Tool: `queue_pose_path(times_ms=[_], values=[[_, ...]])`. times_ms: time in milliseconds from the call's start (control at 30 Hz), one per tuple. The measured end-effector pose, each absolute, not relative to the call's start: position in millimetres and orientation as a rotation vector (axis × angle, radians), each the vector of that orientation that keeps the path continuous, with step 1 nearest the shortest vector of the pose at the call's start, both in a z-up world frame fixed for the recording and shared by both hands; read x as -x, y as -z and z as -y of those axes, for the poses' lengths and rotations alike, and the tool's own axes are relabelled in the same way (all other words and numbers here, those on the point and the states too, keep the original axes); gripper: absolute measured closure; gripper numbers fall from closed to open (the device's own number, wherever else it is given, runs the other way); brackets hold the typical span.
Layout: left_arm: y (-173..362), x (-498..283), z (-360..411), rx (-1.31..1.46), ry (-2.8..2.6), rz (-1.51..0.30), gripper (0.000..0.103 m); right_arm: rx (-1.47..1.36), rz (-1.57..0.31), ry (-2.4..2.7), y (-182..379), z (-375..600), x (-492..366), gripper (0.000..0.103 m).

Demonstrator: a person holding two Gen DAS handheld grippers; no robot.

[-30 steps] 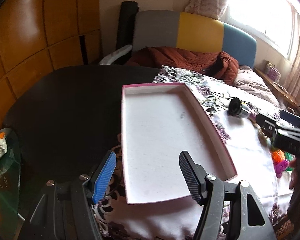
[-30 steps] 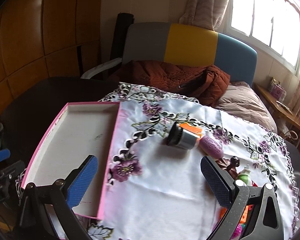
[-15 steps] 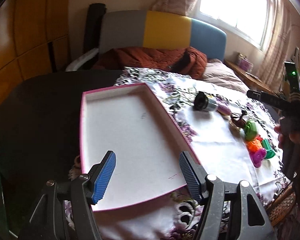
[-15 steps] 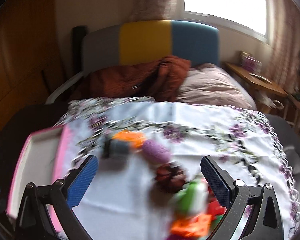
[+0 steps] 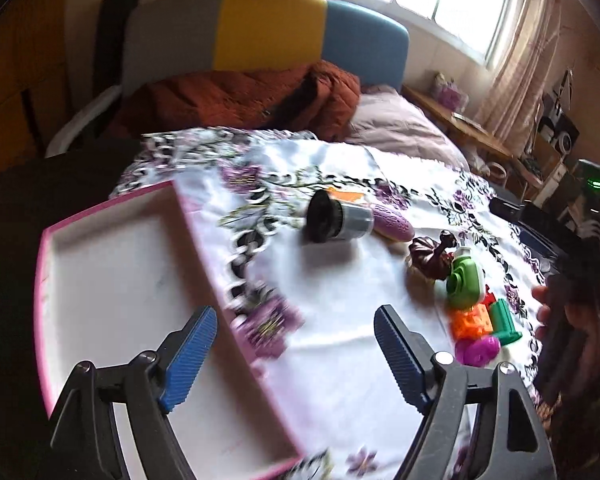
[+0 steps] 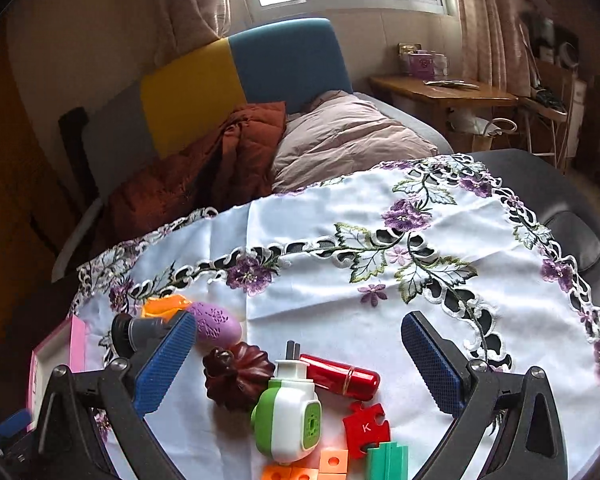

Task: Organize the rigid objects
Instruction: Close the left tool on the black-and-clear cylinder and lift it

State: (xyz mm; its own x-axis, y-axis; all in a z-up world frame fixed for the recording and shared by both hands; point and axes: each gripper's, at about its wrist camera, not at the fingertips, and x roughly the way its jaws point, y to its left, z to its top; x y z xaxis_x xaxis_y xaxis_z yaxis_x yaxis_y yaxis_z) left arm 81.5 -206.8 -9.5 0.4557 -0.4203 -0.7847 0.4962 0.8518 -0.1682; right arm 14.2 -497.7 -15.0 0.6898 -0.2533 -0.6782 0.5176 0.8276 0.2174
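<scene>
Black-framed claw (image 5: 296,350) with ribbed blue pads (image 5: 188,356), silver screws

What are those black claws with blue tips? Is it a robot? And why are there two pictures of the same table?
It is not a robot. A person holds a grabber tool in each hand, and a small camera sits on each tool, looking out along its two fingers. One picture comes from the left gripper, the other from the right gripper. Both are open and hold nothing; the left one's jaws have just been opening wider.

On the flowered tablecloth lie small things to tidy: a green and white plug, a dark brown pumpkin shape, a red tube, a red puzzle piece, a purple oval and a black and grey cylinder. The empty pink-edged tray sits to their left.
</scene>
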Motion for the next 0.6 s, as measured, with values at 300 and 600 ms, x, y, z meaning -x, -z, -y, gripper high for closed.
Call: queue_pose_path(times_ms=[300,600], values=[[39,-133,280,-0.157,0.57,-0.99,0.016,-0.457,-0.691,0.448,18,507,-13,0.0],[53,-164,322,-0.189,0.54,-0.993,0.0,-0.497,-0.69,0.45,20,515,-12,0.0]])
